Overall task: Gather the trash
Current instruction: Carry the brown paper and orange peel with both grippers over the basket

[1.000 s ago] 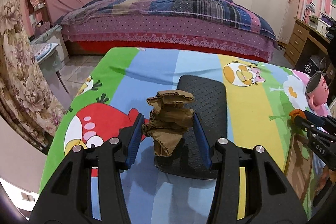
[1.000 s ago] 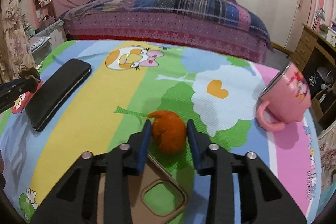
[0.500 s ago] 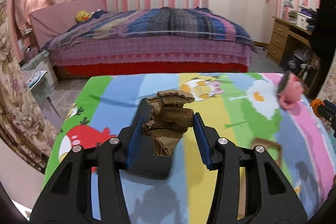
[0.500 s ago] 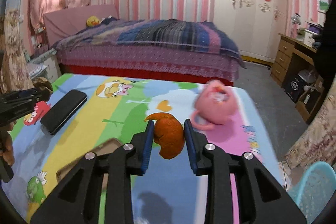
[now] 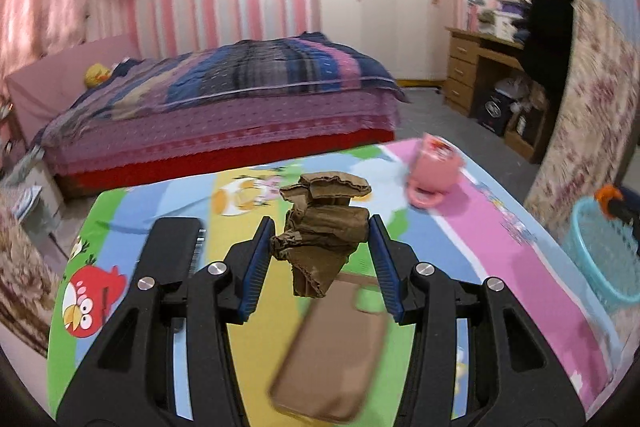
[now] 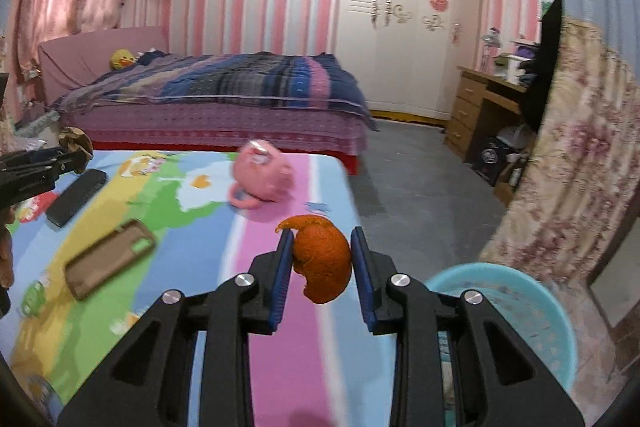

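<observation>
A bedroom with pink striped walls: two hand-held grippers each carry a piece of trash above a low table covered in a bright cartoon-print cloth (image 5: pixel 500 227). The left gripper (image 5: pixel 320 247), black with blue pads, has its jaws clamped on a crumpled wad of brown corrugated cardboard (image 5: pixel 322 227), which juts up past the fingertips and hangs clear above the table cloth. The right gripper (image 6: pixel 320 259), of the same build, has its jaws pressed against both sides of a curled piece of orange peel (image 6: pixel 322 261), held above the cloth's pink stripe near the table's right edge.

On the table lie a brown phone case with a square camera cut-out (image 6: pixel 110 257), a flat black rectangular phone-like slab (image 6: pixel 76 197) nearer the table's left side, and a pink cartoon-print mug tipped on its side (image 6: pixel 262 175) toward the table's far edge. In the left wrist view the brown case (image 5: pixel 332 351) lies blurred on the table under the gripper, and the mug (image 5: pixel 434 167) lies beyond and to the right of it.

A light blue plastic mesh waste basket (image 6: pixel 508 311) stands on the floor just off the table's right edge, below and right of the orange peel. In the left wrist view the same basket (image 5: pixel 604 255) shows to the right of the table, with the right gripper's orange load at its rim. Beyond the table's far edge stands a bed with a striped purple and blue quilt (image 6: pixel 240 83).
</observation>
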`<state>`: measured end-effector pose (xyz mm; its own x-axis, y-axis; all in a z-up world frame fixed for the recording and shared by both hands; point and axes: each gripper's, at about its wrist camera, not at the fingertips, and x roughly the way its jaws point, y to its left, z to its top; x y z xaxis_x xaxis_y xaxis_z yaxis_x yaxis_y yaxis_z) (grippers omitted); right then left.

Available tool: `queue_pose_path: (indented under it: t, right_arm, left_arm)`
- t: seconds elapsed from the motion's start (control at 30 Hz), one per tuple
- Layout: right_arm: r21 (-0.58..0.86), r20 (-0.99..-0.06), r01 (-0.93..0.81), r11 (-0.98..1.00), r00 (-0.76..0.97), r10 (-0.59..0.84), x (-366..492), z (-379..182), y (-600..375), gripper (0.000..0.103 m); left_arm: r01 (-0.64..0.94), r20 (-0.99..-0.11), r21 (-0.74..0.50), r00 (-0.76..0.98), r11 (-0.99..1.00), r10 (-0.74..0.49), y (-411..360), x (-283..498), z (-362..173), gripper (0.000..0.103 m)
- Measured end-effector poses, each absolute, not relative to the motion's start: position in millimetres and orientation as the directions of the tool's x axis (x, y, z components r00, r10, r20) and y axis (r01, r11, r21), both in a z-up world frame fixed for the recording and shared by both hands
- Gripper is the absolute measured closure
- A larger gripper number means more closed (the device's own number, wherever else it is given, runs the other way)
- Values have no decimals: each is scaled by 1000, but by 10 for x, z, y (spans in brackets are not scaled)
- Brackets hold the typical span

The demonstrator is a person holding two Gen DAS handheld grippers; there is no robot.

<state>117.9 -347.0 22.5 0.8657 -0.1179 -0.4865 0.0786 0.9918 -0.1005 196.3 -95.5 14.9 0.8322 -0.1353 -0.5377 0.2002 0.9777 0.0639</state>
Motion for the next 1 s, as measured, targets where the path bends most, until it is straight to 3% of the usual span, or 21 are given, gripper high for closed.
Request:
queue_pose_path:
  t: [0.37,1.0]
  right_arm:
    - [-86,-496,252,964,828,-261,625,80,-4336,73]
    - [-32,-501,427,904,776,-384,171,-105,-5187,73]
  left_arm:
    - [351,-554,22,784,936,-281,-1665,1693,61,56]
    - [538,-600,-15,670,843,-438,-2970,1551,-308,56]
